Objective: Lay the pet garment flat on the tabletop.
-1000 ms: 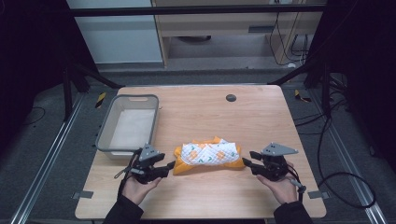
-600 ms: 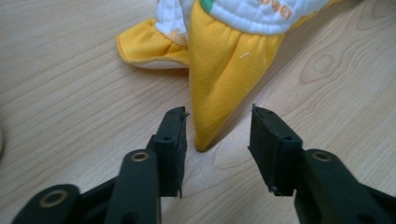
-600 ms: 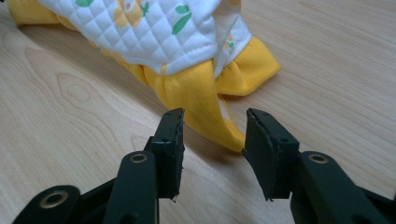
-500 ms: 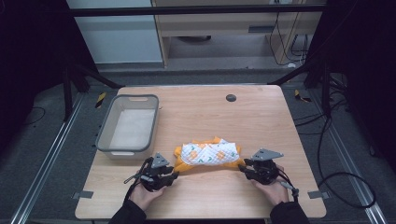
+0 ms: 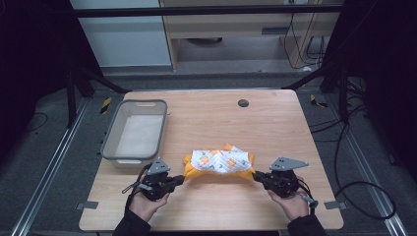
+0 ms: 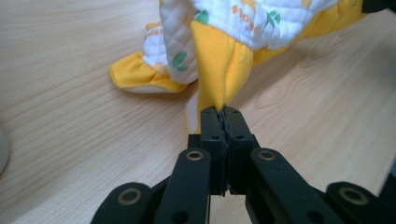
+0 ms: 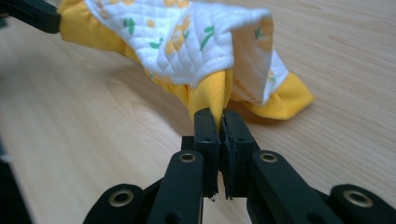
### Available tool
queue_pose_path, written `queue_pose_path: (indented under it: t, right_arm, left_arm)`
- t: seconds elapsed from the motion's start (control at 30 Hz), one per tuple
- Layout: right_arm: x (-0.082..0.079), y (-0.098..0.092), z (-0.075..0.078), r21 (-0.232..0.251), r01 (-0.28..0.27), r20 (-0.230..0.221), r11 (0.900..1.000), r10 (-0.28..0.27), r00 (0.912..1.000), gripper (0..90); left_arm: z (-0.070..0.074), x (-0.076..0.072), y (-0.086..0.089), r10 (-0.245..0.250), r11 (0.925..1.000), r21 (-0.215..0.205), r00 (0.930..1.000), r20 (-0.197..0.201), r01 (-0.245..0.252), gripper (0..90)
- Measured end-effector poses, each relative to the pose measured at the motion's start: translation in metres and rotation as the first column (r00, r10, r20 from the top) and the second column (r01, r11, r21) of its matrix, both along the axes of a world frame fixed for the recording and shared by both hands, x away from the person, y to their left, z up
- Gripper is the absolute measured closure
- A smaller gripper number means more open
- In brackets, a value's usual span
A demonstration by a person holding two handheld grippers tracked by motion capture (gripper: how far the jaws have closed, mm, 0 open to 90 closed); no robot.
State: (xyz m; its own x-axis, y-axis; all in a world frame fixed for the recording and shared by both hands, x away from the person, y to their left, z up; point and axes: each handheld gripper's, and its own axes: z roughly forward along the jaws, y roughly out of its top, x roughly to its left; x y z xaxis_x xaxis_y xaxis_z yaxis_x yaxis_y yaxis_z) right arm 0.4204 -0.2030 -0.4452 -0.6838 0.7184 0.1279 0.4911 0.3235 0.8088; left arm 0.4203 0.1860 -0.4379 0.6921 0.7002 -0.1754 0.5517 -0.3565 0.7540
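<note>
Lifted slightly now, garment (image 5: 220, 162) hangs between claws above wooden table (image 5: 275, 123).

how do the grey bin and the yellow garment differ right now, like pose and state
The grey bin sits free at the table's left, untouched; the yellow garment lies nearer the front edge, pinched at each end by the left gripper and right gripper. The bin is rigid and empty; the garment is soft and bunched. Both rest on the wooden table.

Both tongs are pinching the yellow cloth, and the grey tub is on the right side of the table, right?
Not quite. Both tongs, left and right, do pinch the cloth, but the high view shows the tub on the table's left side.
</note>
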Motion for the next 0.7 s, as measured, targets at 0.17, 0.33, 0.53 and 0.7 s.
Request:
queue_pose_path:
  t: [0.17,0.33,0.53,0.7]
  right_arm:
    - [-0.011,-0.003,0.017,0.057,-0.033,-0.029,0.998,0.035,0.9990,85.8]
    - [-0.019,-0.009,0.021,0.114,-0.051,-0.086,0.992,0.061,0.9944,85.7]
    - [-0.008,-0.006,-0.004,0.018,0.001,-0.065,1.000,0.000,0.9979,77.3]
    - [0.004,-0.003,-0.027,-0.087,0.046,-0.049,0.995,-0.050,0.9976,74.3]
  left_arm:
    - [0.017,-0.009,0.010,-0.022,0.9982,-0.055,0.9998,-0.003,0.021,88.6]
    - [0.020,-0.011,0.019,-0.013,0.9966,-0.082,0.9993,-0.034,0.010,88.5]
    - [-0.007,-0.003,0.007,0.014,0.9992,0.039,0.9976,-0.067,-0.011,87.6]
    - [-0.025,0.004,0.002,0.044,0.9926,0.116,0.9969,-0.065,-0.036,77.0]
